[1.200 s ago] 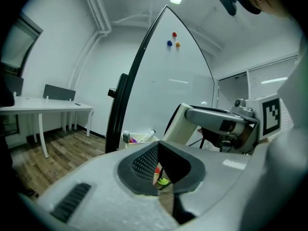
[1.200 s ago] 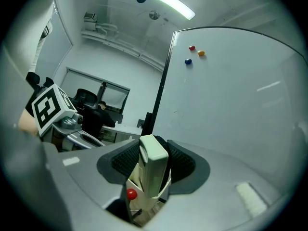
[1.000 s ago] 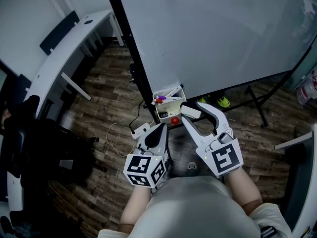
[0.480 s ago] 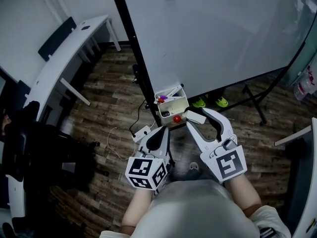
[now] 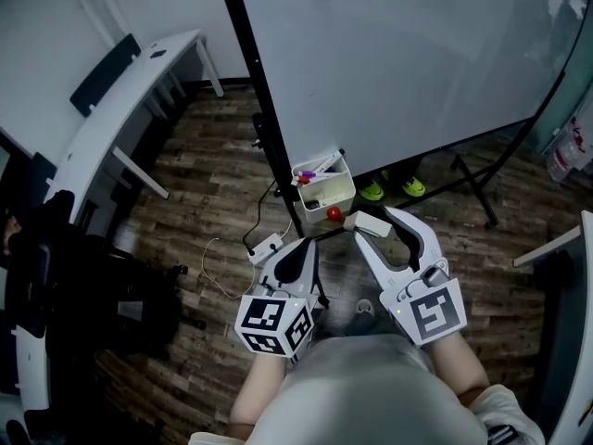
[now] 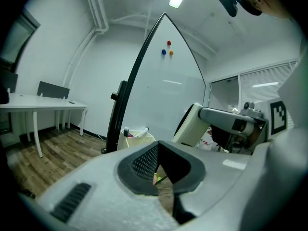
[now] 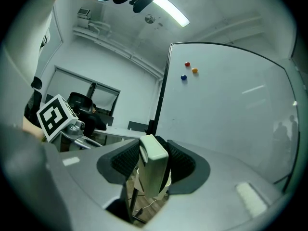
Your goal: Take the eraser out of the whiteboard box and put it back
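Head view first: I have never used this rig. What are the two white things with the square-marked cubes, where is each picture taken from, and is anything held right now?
There is no robot here: a person holds a two-jaw gripper in each hand. The head view looks down from the person's head. The other two cameras ride on the grippers and look along their jaws. The right gripper is closed on a white eraser, in front of the whiteboard. The left gripper is shut and empty. The small white box at the board's lower edge holds markers.
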{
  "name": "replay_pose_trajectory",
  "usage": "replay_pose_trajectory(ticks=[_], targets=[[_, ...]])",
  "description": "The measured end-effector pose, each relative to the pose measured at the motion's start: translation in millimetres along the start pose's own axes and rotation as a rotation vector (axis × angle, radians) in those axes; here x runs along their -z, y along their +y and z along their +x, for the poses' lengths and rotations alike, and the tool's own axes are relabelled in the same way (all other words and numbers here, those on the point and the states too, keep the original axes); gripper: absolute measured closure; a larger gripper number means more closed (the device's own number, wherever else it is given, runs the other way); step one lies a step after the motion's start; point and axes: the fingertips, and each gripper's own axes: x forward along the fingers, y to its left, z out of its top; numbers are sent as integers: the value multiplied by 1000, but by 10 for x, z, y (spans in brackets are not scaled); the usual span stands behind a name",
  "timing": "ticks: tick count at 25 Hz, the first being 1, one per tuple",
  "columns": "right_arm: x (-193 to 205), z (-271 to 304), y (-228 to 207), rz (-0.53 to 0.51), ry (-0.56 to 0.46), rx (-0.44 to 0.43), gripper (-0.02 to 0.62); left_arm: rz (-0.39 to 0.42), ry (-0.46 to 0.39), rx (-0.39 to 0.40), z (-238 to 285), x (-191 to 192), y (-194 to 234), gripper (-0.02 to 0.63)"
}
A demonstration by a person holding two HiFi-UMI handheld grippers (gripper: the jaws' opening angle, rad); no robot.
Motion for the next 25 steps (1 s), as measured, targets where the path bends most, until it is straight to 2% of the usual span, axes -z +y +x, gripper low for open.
replay_pose_trajectory(ticks=[13, 25], targets=[[-59, -36, 13, 9, -17, -2, 407, 19, -19, 10, -50, -42, -57, 601], [-31, 106, -62, 2, -21, -31, 407, 5, -29, -18, 51, -71, 30, 600]])
